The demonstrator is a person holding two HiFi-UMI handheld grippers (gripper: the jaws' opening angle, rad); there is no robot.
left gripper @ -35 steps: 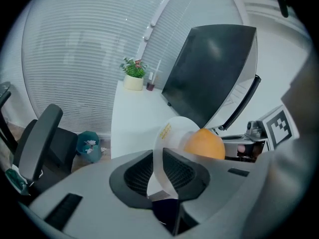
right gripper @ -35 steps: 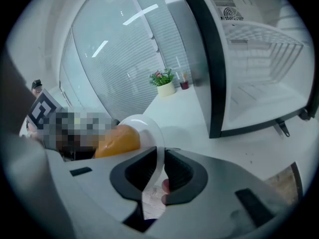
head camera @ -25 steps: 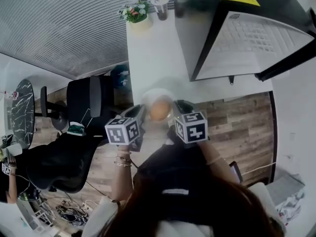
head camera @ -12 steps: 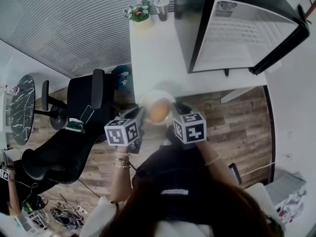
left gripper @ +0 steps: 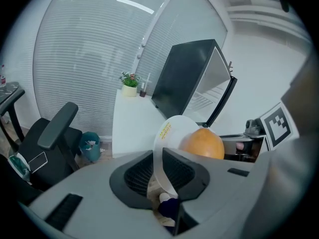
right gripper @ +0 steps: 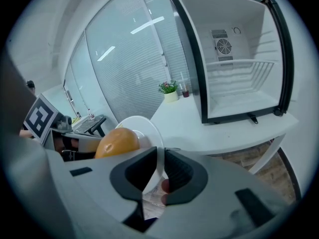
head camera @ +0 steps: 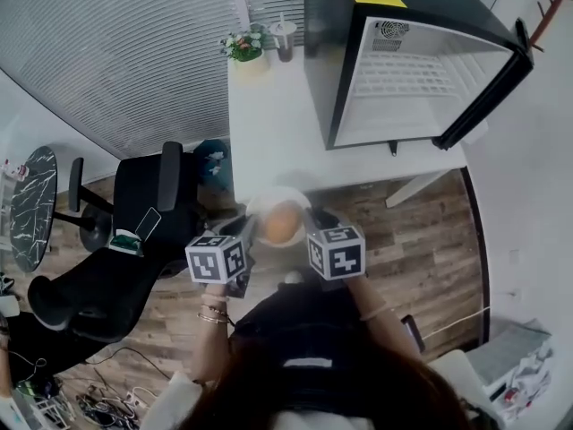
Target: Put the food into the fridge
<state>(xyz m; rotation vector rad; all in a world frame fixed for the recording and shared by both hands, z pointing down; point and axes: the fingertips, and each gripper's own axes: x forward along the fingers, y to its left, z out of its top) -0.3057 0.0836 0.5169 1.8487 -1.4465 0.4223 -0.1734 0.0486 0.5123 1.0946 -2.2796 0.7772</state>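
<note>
A round orange-brown food item (head camera: pixel 282 223) lies on a white plate (head camera: pixel 260 206), held in the air just short of the white table (head camera: pixel 269 124). My left gripper (head camera: pixel 247 233) is shut on the plate's left rim and my right gripper (head camera: pixel 313 222) on its right rim. The left gripper view has the rim (left gripper: pixel 169 128) clamped between that gripper's (left gripper: pixel 158 169) jaws, with the food (left gripper: pixel 202 143) just beyond. In the right gripper view the plate (right gripper: pixel 145 128) and food (right gripper: pixel 117 142) sit at that gripper (right gripper: pixel 160 173). The black fridge (head camera: pixel 407 70) stands open on the table, its white inside bare.
At the table's far end stand a small potted plant (head camera: pixel 243 45) and a cup with a straw (head camera: pixel 284 38). A black office chair (head camera: pixel 152 191) and a teal bin (head camera: pixel 215 155) stand to the left of the table. The fridge door (head camera: pixel 483 88) swings out to the right.
Both grippers have carried the plate together a little nearer the table. The view has shifted, so the fridge's open white inside shows more fully.
</note>
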